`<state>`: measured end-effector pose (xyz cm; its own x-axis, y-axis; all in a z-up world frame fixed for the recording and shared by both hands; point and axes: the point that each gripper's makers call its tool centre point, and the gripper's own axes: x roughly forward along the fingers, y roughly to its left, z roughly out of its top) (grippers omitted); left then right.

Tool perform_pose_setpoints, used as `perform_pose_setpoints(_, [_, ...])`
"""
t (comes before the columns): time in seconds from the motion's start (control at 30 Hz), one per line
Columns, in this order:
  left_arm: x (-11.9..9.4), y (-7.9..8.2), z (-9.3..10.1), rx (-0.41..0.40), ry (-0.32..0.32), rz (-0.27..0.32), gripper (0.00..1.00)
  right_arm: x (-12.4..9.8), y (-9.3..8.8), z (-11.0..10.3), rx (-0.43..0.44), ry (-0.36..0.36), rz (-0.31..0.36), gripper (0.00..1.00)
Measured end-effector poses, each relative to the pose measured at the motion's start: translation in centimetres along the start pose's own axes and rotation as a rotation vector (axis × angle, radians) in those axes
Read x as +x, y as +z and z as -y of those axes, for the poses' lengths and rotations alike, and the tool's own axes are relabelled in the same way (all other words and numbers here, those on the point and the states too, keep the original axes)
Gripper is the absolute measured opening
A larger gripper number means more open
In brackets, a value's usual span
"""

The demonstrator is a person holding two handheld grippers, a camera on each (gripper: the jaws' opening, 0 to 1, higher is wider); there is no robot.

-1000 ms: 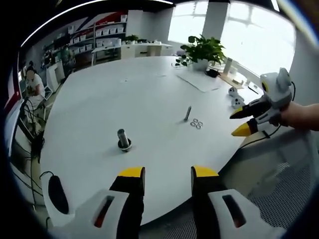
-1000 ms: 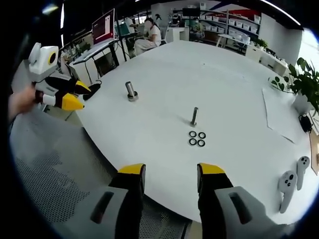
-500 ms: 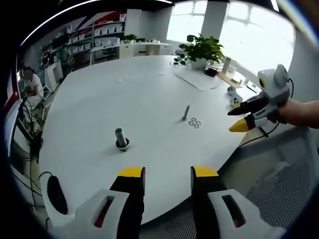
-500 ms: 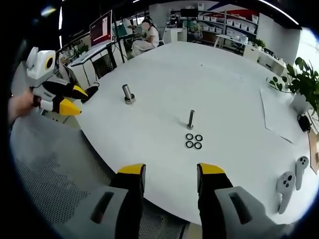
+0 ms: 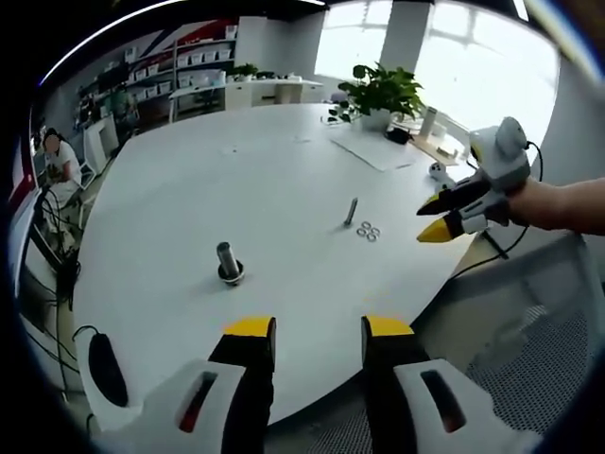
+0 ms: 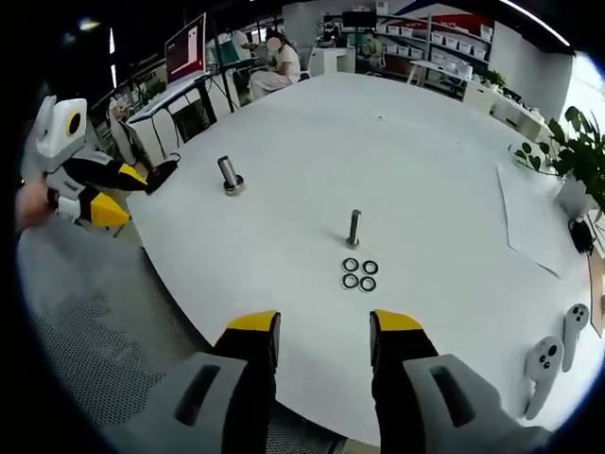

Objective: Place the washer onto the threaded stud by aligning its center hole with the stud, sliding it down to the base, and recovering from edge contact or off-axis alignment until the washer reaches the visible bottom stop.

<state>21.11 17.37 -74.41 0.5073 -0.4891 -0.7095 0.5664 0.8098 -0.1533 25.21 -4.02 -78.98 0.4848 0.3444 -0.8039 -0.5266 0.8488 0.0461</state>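
Observation:
A slim threaded stud (image 6: 354, 228) stands upright near the middle of the white round table (image 6: 425, 161); just in front of it lie several dark washers (image 6: 359, 274) in a tight cluster. The stud (image 5: 352, 210) and the washers (image 5: 368, 231) also appear in the left gripper view. My right gripper (image 6: 321, 326) hovers open over the table's near edge, short of the washers, holding nothing. It comes into the left gripper view as the right gripper (image 5: 437, 217) with a hand behind it. My left gripper (image 5: 319, 331) is open and empty at the table's edge, and appears as the left gripper (image 6: 102, 193) at far left.
A thicker metal post on a round base (image 5: 228, 262) stands left of the stud. Paper sheets (image 6: 529, 213), a potted plant (image 5: 383, 95) and two white controllers (image 6: 553, 350) sit near the table's far side. A mesh chair (image 5: 529, 350) lies below the edge. A person (image 6: 282, 59) sits at a far desk.
The right gripper has moved in toward the washers, which sit closer in its view. In the left gripper view it has shifted left and up. The left gripper has barely moved.

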Motion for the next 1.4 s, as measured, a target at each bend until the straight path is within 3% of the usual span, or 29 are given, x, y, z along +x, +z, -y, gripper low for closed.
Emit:
perform_pose_setpoints(0.43, [0.0, 0.1, 0.0, 0.001, -0.002, 0.001, 0.34, 3.4, 0.5, 1.0, -0.069, 0.039, -0.071, 0.34])
perform_pose_setpoints(0.73, [0.0, -0.2, 0.1, 0.007, -0.003, -0.008, 0.34, 6.2, -0.4, 1.0, -0.096, 0.091, -0.145, 0.30])
perform_pose_setpoints(0.97, [0.1, -0.3, 0.1, 0.007, -0.004, -0.012, 0.34, 7.4, -0.3, 1.4, -0.118, 0.096, -0.172, 0.30])
perform_pose_setpoints(1.4, [0.1, -0.5, 0.0, 0.009, 0.002, -0.022, 0.33, 8.6, -0.8, 1.5, -0.234, 0.119, -0.239, 0.27])
